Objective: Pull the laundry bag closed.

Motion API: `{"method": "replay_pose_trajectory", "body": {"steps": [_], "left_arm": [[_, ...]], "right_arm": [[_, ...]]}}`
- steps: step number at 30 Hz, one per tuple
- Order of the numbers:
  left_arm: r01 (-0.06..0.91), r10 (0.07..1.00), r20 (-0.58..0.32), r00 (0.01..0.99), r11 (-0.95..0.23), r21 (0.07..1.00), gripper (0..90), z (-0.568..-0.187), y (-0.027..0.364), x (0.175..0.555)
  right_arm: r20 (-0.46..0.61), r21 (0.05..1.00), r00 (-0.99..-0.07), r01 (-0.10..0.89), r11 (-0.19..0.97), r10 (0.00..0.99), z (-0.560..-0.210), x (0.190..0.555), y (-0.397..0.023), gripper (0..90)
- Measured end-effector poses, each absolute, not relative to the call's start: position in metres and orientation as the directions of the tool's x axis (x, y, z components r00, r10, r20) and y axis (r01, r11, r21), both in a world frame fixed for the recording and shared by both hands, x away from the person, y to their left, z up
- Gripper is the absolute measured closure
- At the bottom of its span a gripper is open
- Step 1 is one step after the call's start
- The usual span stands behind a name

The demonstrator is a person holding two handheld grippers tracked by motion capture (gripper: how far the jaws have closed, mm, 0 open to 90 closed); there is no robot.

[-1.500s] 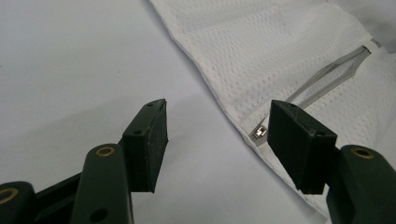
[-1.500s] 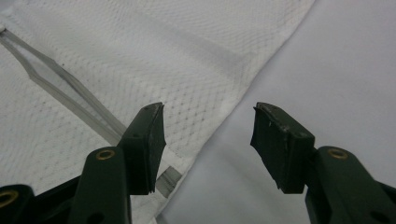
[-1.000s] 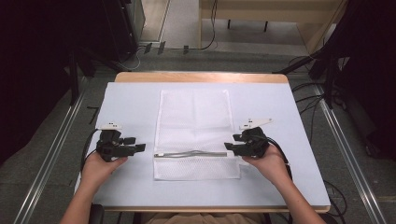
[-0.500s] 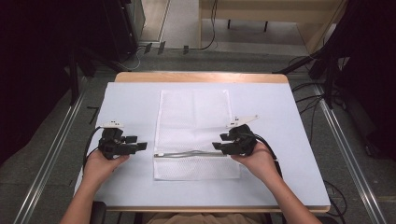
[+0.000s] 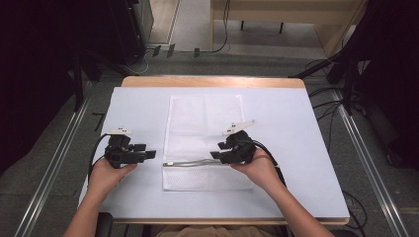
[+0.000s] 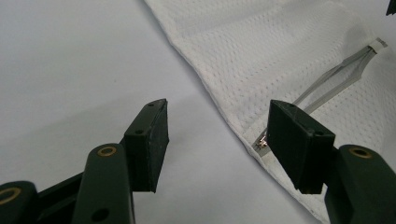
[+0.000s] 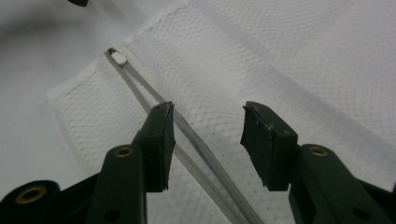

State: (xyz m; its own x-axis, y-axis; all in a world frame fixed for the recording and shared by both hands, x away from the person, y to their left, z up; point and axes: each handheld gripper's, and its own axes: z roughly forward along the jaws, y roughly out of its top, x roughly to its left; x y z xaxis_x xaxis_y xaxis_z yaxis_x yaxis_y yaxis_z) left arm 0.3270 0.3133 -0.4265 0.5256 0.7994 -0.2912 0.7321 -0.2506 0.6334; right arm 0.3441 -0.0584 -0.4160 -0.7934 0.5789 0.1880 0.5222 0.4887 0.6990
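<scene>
A white mesh bag (image 5: 205,123) lies flat in the middle of the table, with a grey zipper (image 5: 190,163) across its near part. My left gripper (image 5: 150,154) rests on the sheet just left of the bag, pointing at the zipper's left end (image 6: 262,142). Its jaws stand open (image 6: 217,135) with nothing between them. My right gripper (image 5: 217,152) is over the bag above the zipper. Its jaws (image 7: 208,140) have just been closing but are still apart, pressing on nothing. The zipper's two strips (image 7: 187,135) run under its left jaw toward a small white tab (image 7: 119,58).
A white sheet (image 5: 296,148) covers the table, whose wooden edge (image 5: 212,81) shows at the far side. Metal rails (image 5: 54,163) and cables (image 5: 326,94) lie on the floor around the table. Dark equipment stands at the far left and right.
My right gripper has moved left from the bag's right edge to over the zipper, and its jaws have narrowed a little. The left gripper and the bag have stayed in place.
</scene>
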Motion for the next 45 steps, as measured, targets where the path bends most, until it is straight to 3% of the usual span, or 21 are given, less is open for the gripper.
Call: {"method": "replay_pose_trajectory", "body": {"steps": [37,45], "left_arm": [[0.719,0.793,-0.289,0.537,-0.251,0.648,39.5,-0.426,0.314,0.323],[0.719,0.792,-0.286,0.539,-0.256,0.646,39.5,-0.426,0.314,0.323]], "right_arm": [[0.199,0.697,-0.87,0.449,0.558,0.452,-0.436,0.345,0.031,69.4],[0.277,0.688,-0.855,0.495,0.53,0.438,-0.443,0.35,0.04,73.4]]}}
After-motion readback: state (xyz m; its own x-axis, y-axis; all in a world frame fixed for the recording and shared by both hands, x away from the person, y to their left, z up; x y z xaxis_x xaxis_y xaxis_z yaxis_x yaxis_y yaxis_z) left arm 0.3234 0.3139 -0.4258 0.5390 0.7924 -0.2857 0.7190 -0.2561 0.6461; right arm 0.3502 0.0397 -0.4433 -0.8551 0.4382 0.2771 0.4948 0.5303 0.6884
